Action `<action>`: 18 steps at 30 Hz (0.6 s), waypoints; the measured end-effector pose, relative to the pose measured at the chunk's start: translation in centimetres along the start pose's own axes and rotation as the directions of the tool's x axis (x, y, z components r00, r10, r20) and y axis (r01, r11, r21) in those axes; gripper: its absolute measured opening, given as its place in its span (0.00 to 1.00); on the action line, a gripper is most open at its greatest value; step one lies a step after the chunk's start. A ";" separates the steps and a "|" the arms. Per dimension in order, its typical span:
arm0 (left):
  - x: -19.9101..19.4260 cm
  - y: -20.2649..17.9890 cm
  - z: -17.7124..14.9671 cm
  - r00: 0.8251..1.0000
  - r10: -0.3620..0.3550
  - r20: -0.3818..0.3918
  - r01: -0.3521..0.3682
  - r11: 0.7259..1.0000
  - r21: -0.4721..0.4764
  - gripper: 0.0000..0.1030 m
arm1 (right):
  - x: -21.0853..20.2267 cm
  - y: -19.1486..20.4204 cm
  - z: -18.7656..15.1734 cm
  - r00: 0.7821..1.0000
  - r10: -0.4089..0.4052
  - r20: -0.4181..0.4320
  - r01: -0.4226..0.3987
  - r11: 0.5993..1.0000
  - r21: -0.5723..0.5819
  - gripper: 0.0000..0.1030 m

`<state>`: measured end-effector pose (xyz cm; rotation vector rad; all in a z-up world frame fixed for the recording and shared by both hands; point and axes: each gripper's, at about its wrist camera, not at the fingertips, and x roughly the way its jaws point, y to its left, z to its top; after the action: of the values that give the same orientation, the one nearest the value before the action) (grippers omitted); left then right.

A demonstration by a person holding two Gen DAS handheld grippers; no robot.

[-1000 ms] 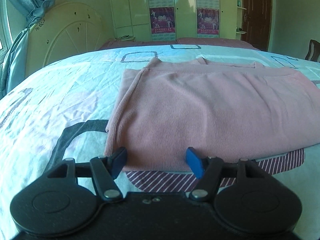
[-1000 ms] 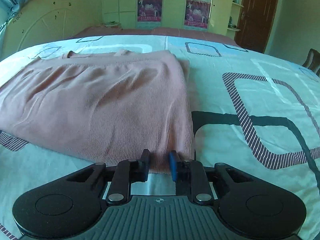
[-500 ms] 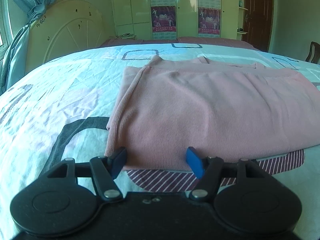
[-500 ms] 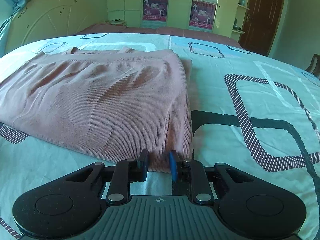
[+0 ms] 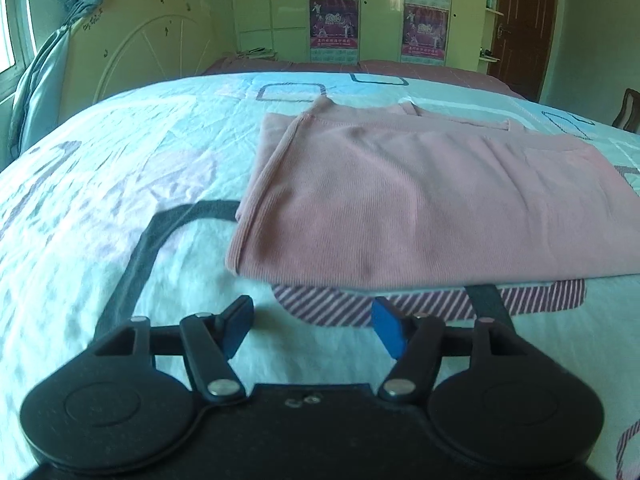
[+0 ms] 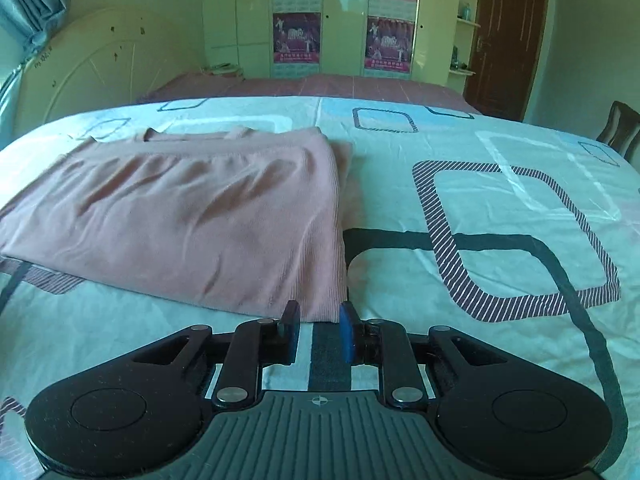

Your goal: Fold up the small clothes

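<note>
Nearest in the left wrist view, the left tongs (image 5: 312, 326) were spread wide and closing a little, with nothing between the blue pads (image 5: 386, 330); only the bedsheet (image 5: 100, 184), pale with dark and striped square outlines, lay beneath them. Just beyond, clear of the pads, lay the near folded edge of the pink garment (image 5: 420, 208), a ribbed knit folded flat on the bed, its left corner hemmed and doubled; a lower layer showed along its far edge.

In the right wrist view, the right tongs (image 6: 318, 330) stood narrowly parted and pinched nothing, a dark band of the sheet print showing in the gap; the garment's near right corner lay just past the fingertips, and whether it touched them I could not tell. The garment spread away to the left, lightly creased.

Farther off came a maroon cover (image 6: 312, 84) at the bed's far end; then a pale arched headboard (image 5: 132, 56), a blue curtain (image 5: 44, 72), a wardrobe with posters (image 6: 296, 38), and a brown door (image 6: 504, 36).
</note>
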<state>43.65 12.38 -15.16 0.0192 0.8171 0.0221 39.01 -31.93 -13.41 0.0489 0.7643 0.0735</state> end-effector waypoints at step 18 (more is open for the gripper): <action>0.2 3.6 -2.1 0.970 -0.239 0.037 0.225 0.836 -0.501 0.35 | -0.8 8.9 0.4 0.979 0.202 0.010 -0.202 0.979 0.028 0.20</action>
<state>42.25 16.05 -16.61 -0.5791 0.8159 0.0055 38.28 -23.14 -11.93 0.1543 0.7519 0.2553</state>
